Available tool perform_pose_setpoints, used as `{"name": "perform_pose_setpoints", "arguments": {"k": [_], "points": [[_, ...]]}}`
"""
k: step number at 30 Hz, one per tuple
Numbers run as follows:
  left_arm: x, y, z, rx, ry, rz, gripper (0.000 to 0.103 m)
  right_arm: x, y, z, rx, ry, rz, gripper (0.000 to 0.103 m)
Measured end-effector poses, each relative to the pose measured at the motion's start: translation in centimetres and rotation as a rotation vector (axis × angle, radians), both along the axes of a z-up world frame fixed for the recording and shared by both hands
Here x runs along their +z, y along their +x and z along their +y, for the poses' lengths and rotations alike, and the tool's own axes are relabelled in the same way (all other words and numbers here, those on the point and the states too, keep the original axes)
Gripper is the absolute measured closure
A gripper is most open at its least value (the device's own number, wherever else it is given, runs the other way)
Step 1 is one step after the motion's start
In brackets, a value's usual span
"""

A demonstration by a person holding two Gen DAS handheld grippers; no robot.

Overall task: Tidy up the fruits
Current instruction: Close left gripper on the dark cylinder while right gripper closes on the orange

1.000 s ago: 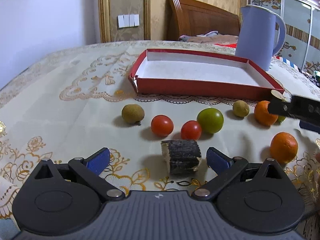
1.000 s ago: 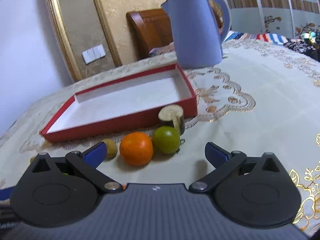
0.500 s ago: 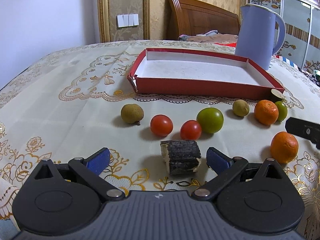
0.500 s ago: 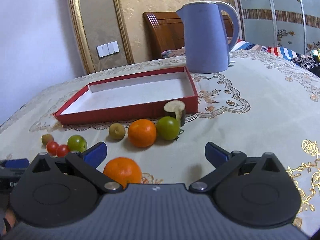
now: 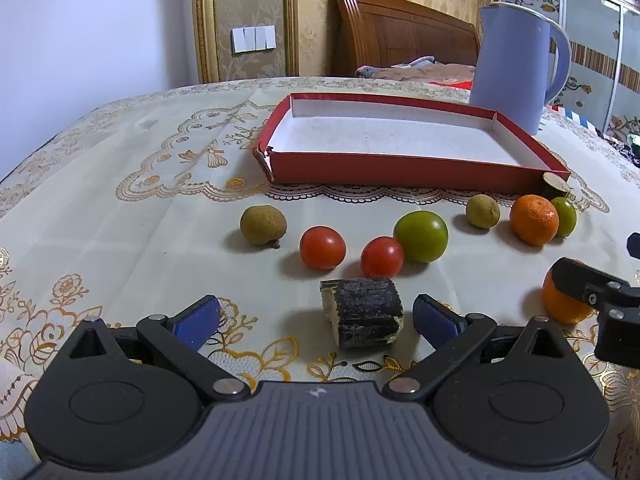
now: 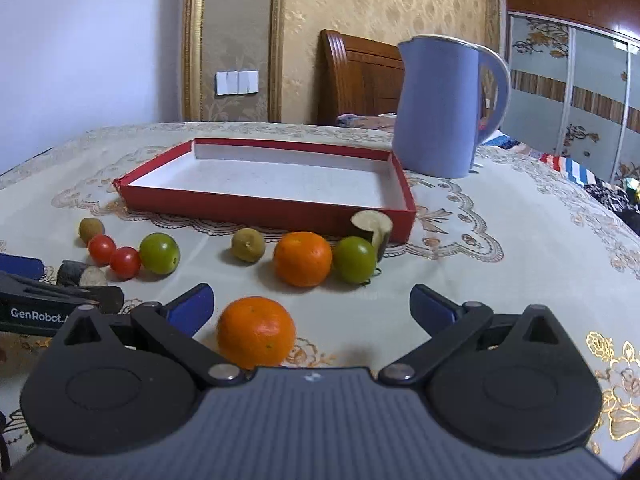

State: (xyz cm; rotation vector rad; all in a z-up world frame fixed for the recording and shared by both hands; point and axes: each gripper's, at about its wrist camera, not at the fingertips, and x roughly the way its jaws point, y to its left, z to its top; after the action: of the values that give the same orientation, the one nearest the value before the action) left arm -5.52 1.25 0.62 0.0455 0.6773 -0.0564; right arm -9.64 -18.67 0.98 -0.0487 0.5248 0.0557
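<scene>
The right gripper [image 6: 311, 306] has drawn back, bringing the near round orange mandarin [image 6: 256, 333] lower-centre between wide-open jaws, apparently its pick; the left gripper [image 5: 316, 317], equally open, frames a dark-barked cut stub [image 5: 363, 312].

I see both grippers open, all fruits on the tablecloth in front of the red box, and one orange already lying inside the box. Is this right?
Not quite: the red box holds nothing, as the right wrist view shows. Both oranges lie on the tablecloth. The rest stands: left gripper and right gripper are open.
</scene>
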Motion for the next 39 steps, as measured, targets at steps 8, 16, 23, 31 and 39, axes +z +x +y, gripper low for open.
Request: {"name": "perform_pose_setpoints", "arguments": {"k": [8, 16, 23, 31, 39], "points": [[0.1, -0.3, 0.1, -0.002, -0.018, -0.010, 0.000, -0.5, 0.4, -0.8, -0.007, 0.052, 0.036, 0.000], [0.1, -0.5, -0.3, -0.036, -0.015, -0.012, 0.003, -1.0, 1.1, 0.4, 0.036, -0.007, 0.077, 0.019], [0.1, -0.6, -0.6, -0.029, 0.001, -0.018, 0.013, -1.3, 1.6, 0.4, 0.067, 0.013, 0.109, 0.033], [0.1, -1.5, -0.9, -0.053, 0.012, -0.044, 0.045, -1.4, 1.1, 1.1, 0.121, -0.020, 0.082, 0.062], [0.2, -1.8, -1.4, -0.082, 0.015, -0.052, 0.070, -1.3, 1.0, 1.0, 0.132, -0.012, 0.076, 0.062]]}}
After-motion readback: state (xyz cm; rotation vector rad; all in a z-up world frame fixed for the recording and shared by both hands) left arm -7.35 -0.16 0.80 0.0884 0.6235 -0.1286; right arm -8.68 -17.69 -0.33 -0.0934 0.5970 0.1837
